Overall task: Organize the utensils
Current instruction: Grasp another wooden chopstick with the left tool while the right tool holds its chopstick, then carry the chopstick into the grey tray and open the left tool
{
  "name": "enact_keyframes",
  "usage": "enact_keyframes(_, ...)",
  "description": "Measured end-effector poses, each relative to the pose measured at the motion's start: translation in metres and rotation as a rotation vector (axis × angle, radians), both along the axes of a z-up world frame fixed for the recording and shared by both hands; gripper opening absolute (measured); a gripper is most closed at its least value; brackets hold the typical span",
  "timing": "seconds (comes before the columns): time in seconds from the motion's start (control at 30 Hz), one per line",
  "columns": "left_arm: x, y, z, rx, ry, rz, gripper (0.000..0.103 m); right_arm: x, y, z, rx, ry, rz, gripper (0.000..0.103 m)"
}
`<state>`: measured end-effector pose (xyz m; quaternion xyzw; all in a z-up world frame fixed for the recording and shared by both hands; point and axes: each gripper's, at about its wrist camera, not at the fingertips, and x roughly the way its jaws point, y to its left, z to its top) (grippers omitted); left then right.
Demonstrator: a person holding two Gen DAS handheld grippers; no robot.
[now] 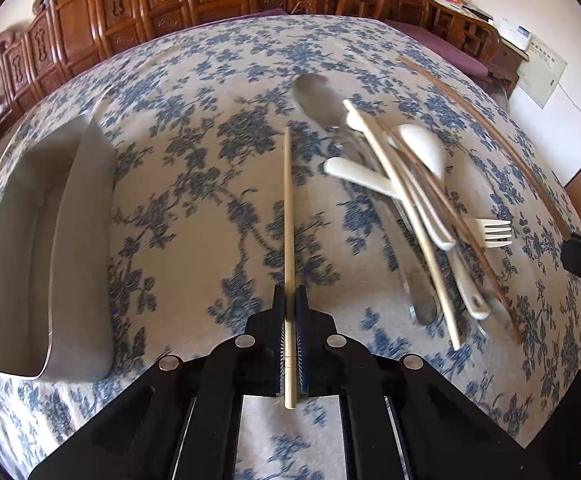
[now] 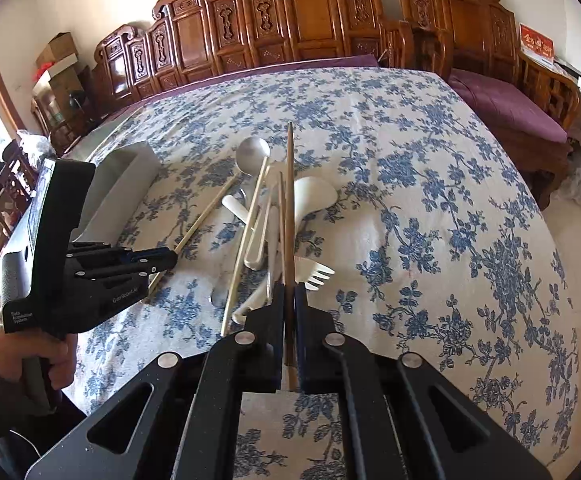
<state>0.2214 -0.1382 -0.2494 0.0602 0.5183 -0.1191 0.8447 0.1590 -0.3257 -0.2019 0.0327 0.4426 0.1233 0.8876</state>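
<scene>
My left claw (image 1: 289, 294) is closed on a light bamboo chopstick (image 1: 288, 208), which points away from me over the flowered cloth (image 1: 194, 200) of the table. My right claw (image 2: 289, 294) is closed on a dark brown chopstick (image 2: 289, 200), which also points to the far side. Between the two claws lies the pile of utensils: a metal spoon (image 1: 314, 98) at the far end, a white ladle spoon (image 1: 422, 146), a white plastic fork (image 1: 494, 232) on the right, one more pale chopstick (image 1: 406, 220) and other white handles crossing each other. The grey tray (image 1: 26, 248) stands on the left of the table, well apart from the pile. I cannot tell whether anything lies inside it. Carved wooden furniture (image 2: 290, 12) stands behind the table.
</scene>
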Motion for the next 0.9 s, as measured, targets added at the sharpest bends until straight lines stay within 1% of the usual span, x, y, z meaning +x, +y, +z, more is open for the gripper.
enact_keyframes(0.1, -0.003, 0.013, 0.003, -0.017, 0.013, 0.018, 0.004, -0.003, 0.005, 0.003, -0.009, -0.001, 0.003, 0.006)
enact_keyframes(0.17, -0.008, 0.023, 0.009, -0.027, 0.005, 0.026, 0.004, -0.005, 0.009, 0.006, -0.016, -0.005, 0.008, 0.006)
enact_keyframes(0.4, -0.025, 0.057, 0.043, -0.062, -0.046, 0.045, 0.004, -0.011, 0.030, 0.022, -0.021, -0.020, 0.026, 0.006)
enact_keyframes(0.5, -0.028, 0.073, 0.061, -0.078, -0.084, 0.053, 0.004, -0.011, 0.041, 0.027, -0.023, -0.025, 0.042, 0.006)
enact_keyframes(0.7, -0.023, 0.106, 0.085, -0.094, -0.131, 0.074, 0.004, -0.007, 0.071, 0.037, -0.031, -0.043, 0.086, 0.006)
enact_keyframes(0.9, -0.014, 0.139, 0.093, -0.086, -0.143, 0.113, 0.004, -0.005, 0.096, 0.045, -0.022, -0.054, 0.122, 0.006)
